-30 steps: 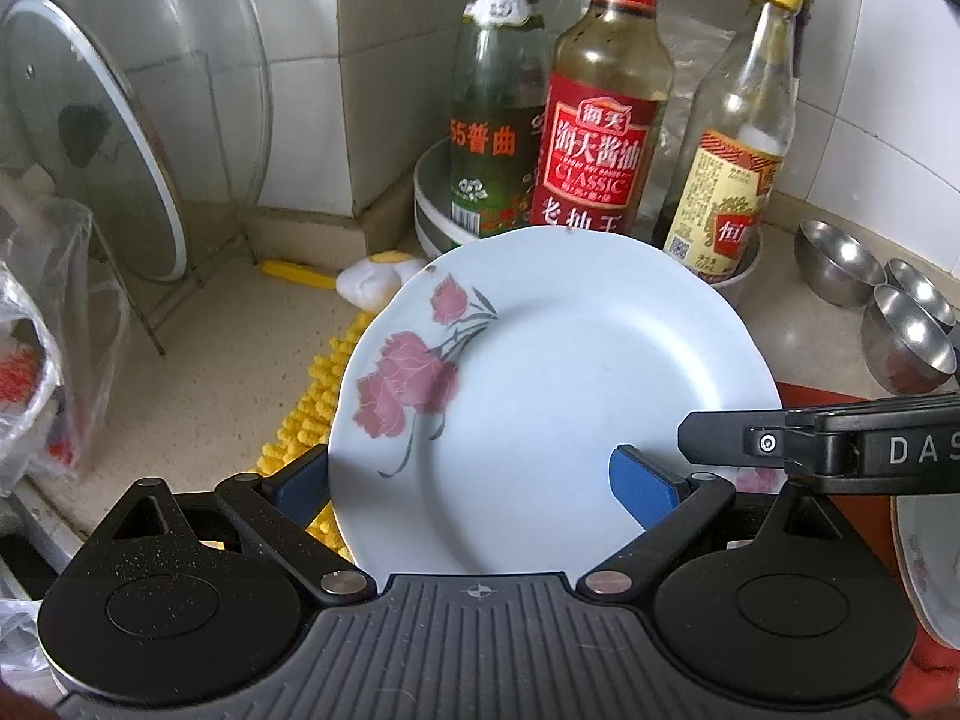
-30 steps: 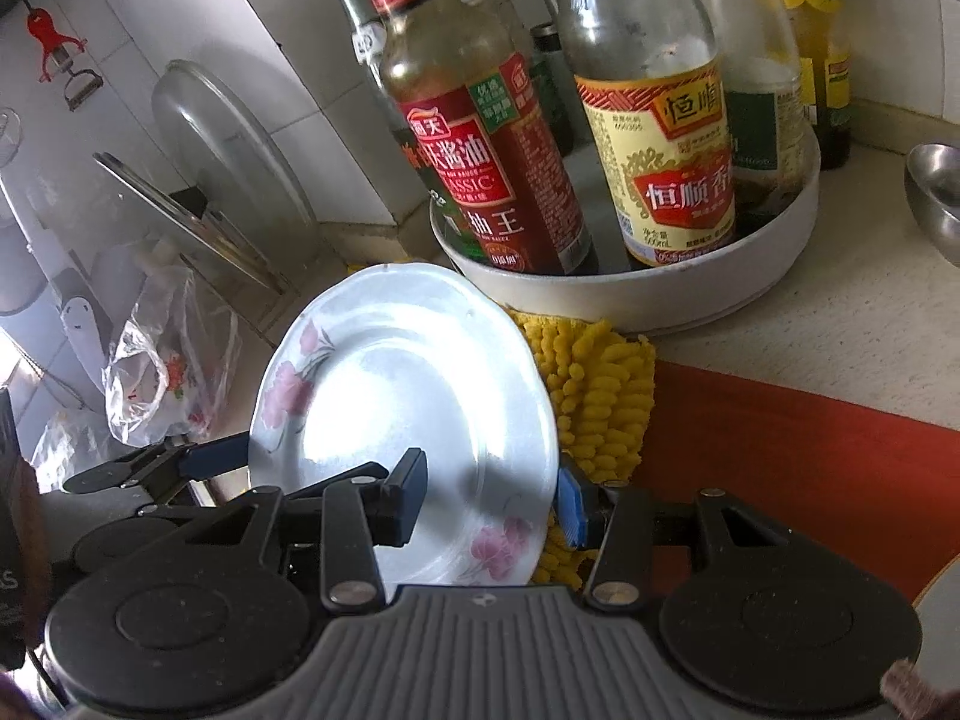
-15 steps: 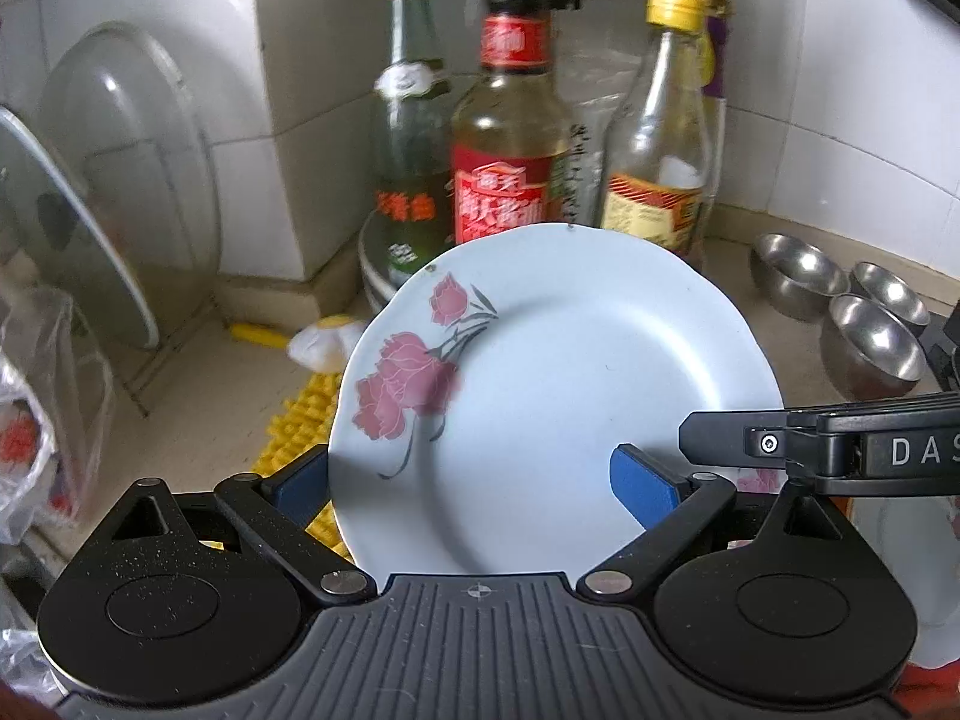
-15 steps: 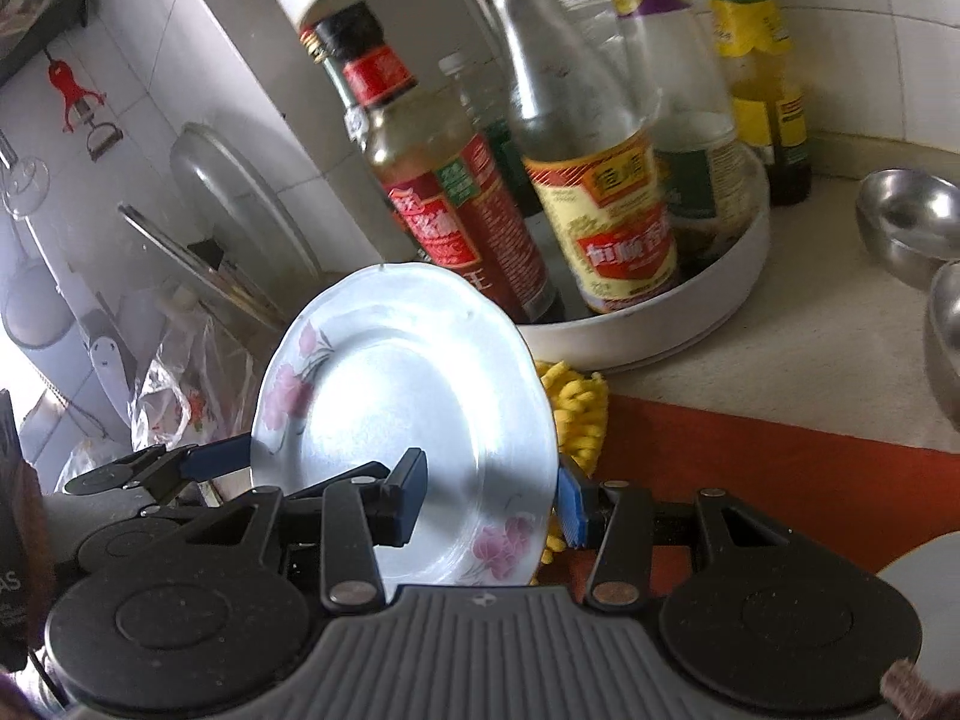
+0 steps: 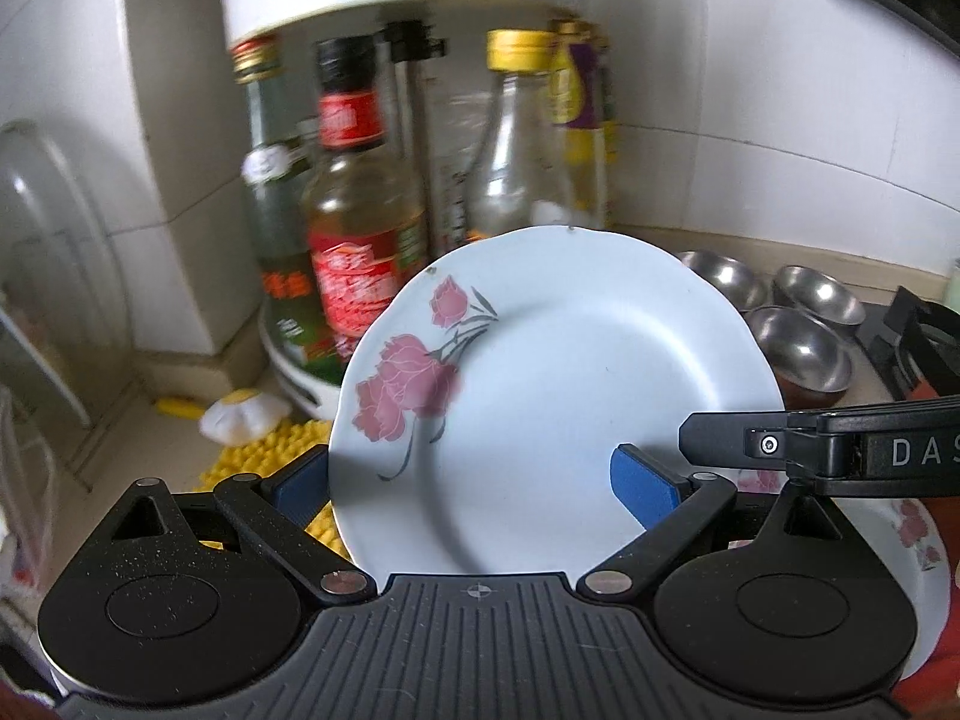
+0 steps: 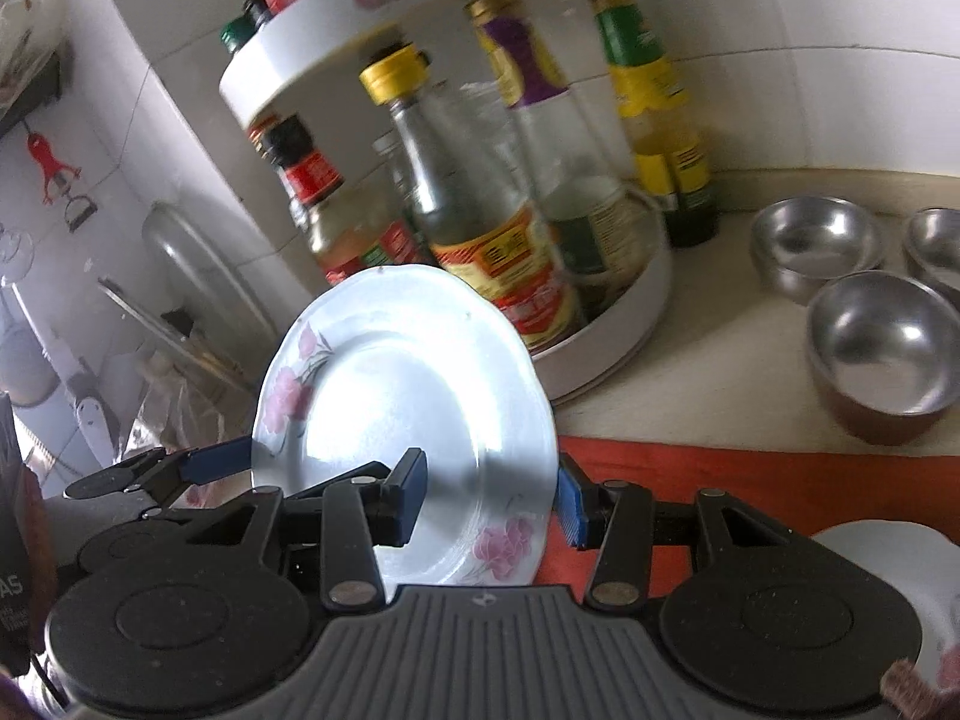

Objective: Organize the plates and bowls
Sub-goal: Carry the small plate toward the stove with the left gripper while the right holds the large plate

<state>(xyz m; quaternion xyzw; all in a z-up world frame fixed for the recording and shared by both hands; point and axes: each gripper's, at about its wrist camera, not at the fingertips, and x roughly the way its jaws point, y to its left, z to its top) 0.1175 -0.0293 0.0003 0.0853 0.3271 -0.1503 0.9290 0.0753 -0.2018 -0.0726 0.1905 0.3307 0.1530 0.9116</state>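
Observation:
A white plate with pink flowers (image 5: 558, 396) is held tilted above the counter by both grippers. My left gripper (image 5: 474, 480) is shut on its lower rim, one blue pad behind the plate and one in front. My right gripper (image 6: 489, 495) is shut on the same plate (image 6: 408, 396) at its right edge; its black finger (image 5: 780, 444) crosses the left wrist view. Three steel bowls (image 6: 882, 342) sit on the counter at the right. Another flowered plate (image 5: 912, 546) lies low at the right.
A white two-tier turntable (image 6: 606, 354) full of sauce bottles (image 5: 354, 240) stands just behind the plate. A yellow chenille cloth (image 5: 264, 462) lies under the plate. An orange mat (image 6: 750, 480) covers the counter front. Glass pot lids (image 6: 192, 282) lean at the left.
Both grippers have lifted the plate up and back from the counter. The bottles and turntable now look lower and farther, and the steel bowls have come more into view.

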